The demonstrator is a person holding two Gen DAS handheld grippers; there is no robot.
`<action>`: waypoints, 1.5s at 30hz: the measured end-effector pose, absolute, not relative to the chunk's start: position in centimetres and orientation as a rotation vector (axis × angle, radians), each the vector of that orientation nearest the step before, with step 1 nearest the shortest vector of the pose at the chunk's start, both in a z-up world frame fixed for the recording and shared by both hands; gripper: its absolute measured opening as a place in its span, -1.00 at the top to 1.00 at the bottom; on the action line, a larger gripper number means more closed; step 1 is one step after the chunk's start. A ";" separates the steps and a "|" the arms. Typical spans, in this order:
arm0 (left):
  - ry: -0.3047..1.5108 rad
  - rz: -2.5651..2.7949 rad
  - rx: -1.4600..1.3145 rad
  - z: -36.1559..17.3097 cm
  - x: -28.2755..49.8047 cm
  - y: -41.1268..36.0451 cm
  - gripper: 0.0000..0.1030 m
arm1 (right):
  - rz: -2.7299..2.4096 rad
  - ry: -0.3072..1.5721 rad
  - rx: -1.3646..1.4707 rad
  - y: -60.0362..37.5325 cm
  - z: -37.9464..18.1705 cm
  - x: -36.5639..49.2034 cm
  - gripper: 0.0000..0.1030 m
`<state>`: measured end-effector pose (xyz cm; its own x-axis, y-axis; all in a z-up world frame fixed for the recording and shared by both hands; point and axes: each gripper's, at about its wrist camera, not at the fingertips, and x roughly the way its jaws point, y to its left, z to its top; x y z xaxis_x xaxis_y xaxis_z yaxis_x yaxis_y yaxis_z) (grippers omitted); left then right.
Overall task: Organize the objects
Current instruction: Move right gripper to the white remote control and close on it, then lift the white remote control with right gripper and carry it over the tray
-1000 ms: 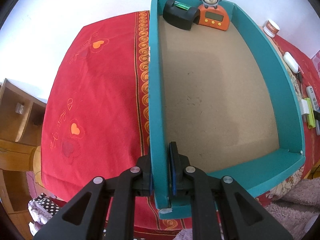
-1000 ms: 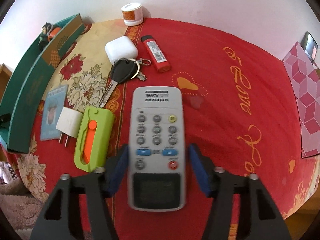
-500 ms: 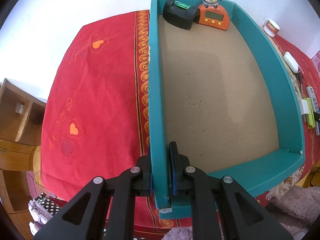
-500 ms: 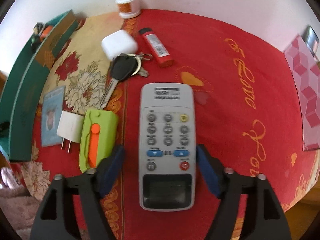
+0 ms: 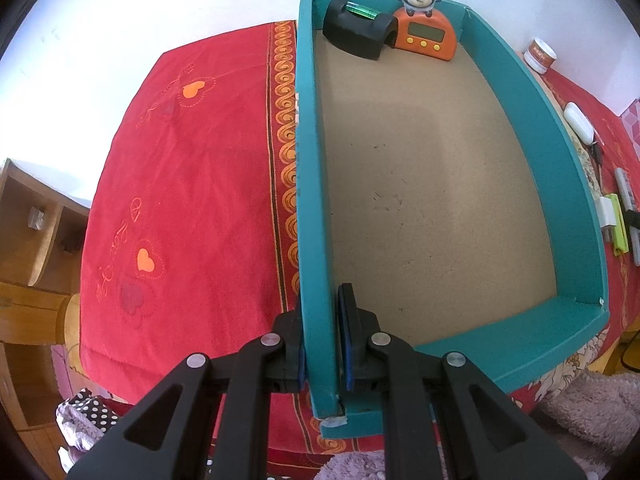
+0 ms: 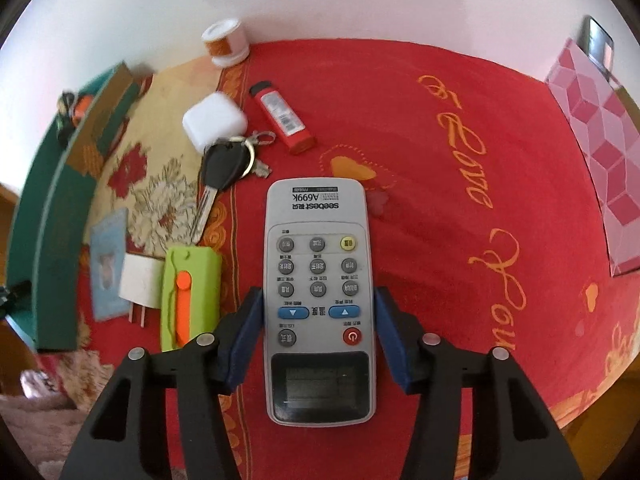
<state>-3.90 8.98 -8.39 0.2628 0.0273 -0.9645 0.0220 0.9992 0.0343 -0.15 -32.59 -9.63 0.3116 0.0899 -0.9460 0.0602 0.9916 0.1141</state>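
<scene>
While the remote lay face up on the red cloth near the table's front edge, the right gripper had just been closing around it, and its blue pads sat right against both long sides at about the arrow buttons, so it looked gripped. Just left of the remote sat a green cutter with an orange slider, then a white plug touching the cutter, then a small blue card. Further back were a black key on a ring, a white case, a red lighter and a little white jar by the back edge near the wall. A pink patterned sheet covered the right edge.

Over on the left side of the table was the teal box, pretty much empty except for a black block with a green top and an orange monkey timer, both tucked at its far end, touching each other. The left gripper was clamped tight on the box's left wall near the front corner, one pad outside and one inside. A wooden shelf stood beyond the table's left edge.
</scene>
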 end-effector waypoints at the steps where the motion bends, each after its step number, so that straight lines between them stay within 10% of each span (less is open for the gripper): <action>1: 1.305 0.000 0.044 -8.4 -3.9 9.0 0.81 | 0.023 1.254 0.134 -32.6 -9.5 -0.2 -0.08; 38: 1.307 -0.006 0.040 -8.4 -3.9 9.2 0.81 | -0.105 1.298 0.125 -31.4 -10.7 2.7 -0.29; 45: 1.303 -0.010 0.040 -8.4 -4.1 9.3 0.81 | -0.113 1.270 0.163 -32.3 -10.6 3.4 -0.08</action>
